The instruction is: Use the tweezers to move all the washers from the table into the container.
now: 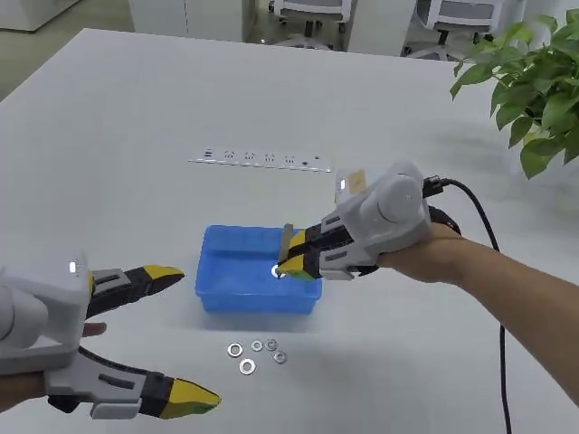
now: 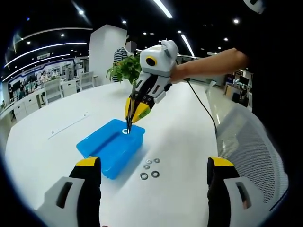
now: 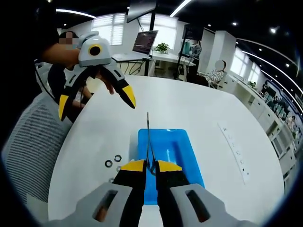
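Right tool (image 3: 151,166): jaws clenched on the tweezers (image 3: 147,137), which run forward from between them. In the head view it hangs over the right part of the container (image 1: 226,271), tilted down to the left.
Tweezers' tips: low inside the container, right of its middle.
Single washer (image 1: 279,271): right at the tweezers' tips, over the blue floor. Whether it is pinched or lying free cannot be told.
Left tool (image 1: 181,334): released, jaws spread wide with nothing between them. It sits left of the container, above the tabletop (image 1: 136,117).
Loose washers (image 1: 247,366): five in a tight cluster on the tabletop, just in front of the container's near wall but not touching it, and to the right of the left tool's near jaw.
Container: blue, rectangular, shallow and open-topped, flat on the tabletop between the two tools.
Power strip (image 1: 262,160): white, lying flat beyond the container, well apart from it.
Plant (image 1: 534,81): green leaves at the far right edge of the tabletop.
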{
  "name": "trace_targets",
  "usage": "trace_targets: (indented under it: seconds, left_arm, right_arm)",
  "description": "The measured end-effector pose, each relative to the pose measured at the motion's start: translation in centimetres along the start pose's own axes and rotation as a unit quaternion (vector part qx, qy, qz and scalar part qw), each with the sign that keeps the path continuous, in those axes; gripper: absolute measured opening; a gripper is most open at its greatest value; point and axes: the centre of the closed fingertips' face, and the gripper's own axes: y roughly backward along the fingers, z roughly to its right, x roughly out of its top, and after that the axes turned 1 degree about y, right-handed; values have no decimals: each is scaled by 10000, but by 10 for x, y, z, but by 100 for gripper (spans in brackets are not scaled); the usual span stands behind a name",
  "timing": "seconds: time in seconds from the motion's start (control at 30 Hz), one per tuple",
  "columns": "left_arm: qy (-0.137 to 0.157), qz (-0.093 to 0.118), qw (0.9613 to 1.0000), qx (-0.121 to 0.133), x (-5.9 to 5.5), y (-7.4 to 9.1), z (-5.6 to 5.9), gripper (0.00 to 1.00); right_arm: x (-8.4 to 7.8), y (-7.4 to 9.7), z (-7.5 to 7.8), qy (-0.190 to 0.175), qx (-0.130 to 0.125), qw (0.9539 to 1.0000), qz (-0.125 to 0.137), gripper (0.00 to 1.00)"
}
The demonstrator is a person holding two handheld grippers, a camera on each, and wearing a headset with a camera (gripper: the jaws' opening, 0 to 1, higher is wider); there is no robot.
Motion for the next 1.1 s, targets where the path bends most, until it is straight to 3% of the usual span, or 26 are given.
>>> trace_targets:
  seconds: [0.63,1.1]
  left_arm:
    - [54,49,10000,67,2,-1,-13,97]
    - [-8,31,10000,-50,12,-18,-30,83]
  right_arm:
    - [-22,-24,14,-185,108,9997,-83,8]
    - [-36,-38,17,-362,228,9990,-109,9]
